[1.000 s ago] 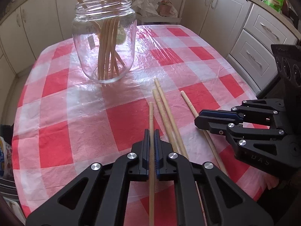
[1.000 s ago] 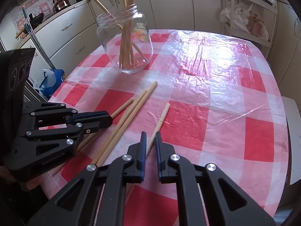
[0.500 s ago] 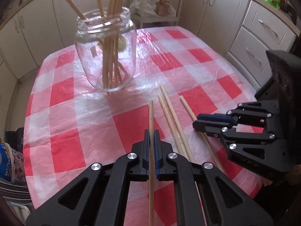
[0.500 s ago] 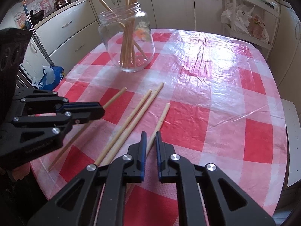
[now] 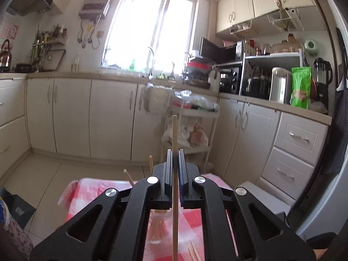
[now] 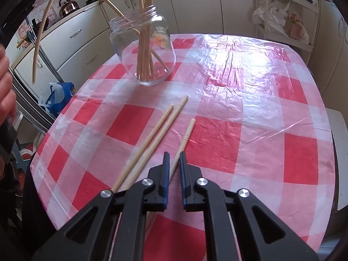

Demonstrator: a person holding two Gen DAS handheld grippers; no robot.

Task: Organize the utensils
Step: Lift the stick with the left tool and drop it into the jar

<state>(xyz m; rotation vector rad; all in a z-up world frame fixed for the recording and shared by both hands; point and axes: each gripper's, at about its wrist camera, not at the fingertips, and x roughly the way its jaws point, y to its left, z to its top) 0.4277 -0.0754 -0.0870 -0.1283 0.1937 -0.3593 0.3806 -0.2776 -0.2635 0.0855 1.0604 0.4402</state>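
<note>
Task well underway, not finished. Several chopsticks already upright in the glass jar (image 6: 142, 47), upper left of centre in the right wrist view, leaning at mixed angles against the rim. Three more (image 6: 152, 139) flat on the checked tablecloth (image 6: 250, 100), mid-frame: two side by side and touching, a third just beside them to the right, all pointing up toward the jar.

Left tongs (image 5: 175, 163) clamped tight on a single chopstick (image 5: 174, 174), running up the middle of the left wrist view between the pads, tip poking above them against the cabinets. Same stick probably the curved pale one at upper left of the right wrist view, in the air, well apart from the jar. Jar seen only in part in the left view, low centre, behind the tongs, sticks visible inside through the gap. Judged step: carrying this stick over to drop into the jar mouth.

Right tongs (image 6: 174, 169) nearly shut, low centre of their own view, straddling the near part of the third loose chopstick; pads not plainly pressing it, so grip uncertain, stick looks flat on the cloth.

Left to do, by this reading: one stick in transit to seat, then three on the cloth to lift and place.
</note>
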